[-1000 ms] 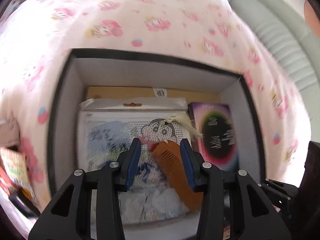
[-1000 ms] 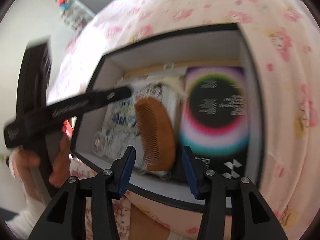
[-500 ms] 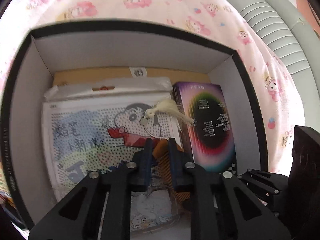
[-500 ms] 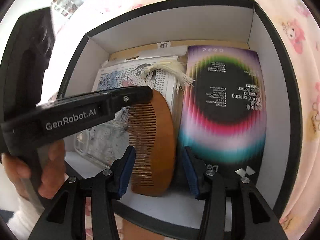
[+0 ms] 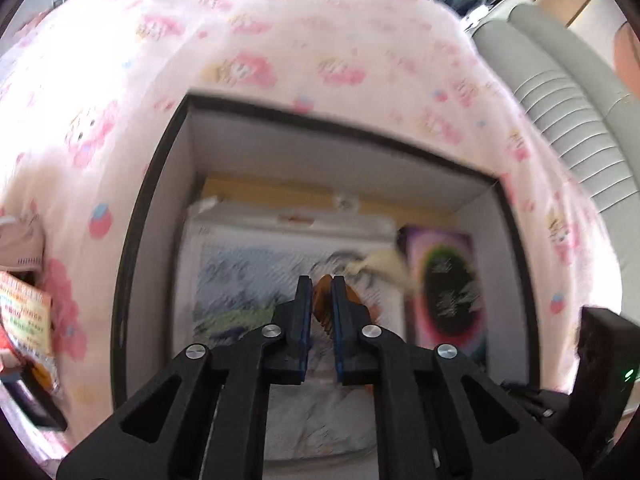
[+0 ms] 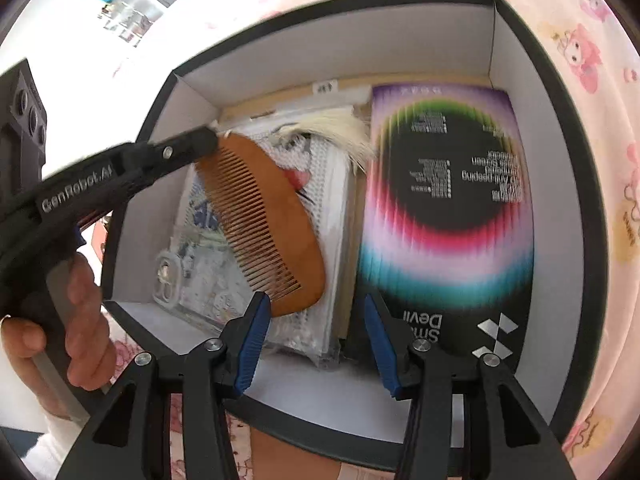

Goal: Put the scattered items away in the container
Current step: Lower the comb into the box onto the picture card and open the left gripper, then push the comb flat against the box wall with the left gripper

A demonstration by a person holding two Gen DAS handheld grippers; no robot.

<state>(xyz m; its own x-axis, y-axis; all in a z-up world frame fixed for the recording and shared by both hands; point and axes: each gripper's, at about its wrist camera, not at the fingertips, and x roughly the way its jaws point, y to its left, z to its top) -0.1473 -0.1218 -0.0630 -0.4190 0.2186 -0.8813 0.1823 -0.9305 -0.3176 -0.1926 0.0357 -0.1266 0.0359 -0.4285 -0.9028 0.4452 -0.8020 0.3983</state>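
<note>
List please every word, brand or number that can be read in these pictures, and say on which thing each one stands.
"GenRobot.AI": on the arm of the left gripper, seen from the right wrist.
"Devil" and part of a word "Sm...", upside down: on the colourful box.
Small white lines on that box: too small to read.
White label on the brown board: unreadable.
Colourful packet outside the container: blurred.

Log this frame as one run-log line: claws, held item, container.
left claw: shut on wooden comb | right claw: open, holding nothing | comb: over box | in box: bead kit, colourful package
</note>
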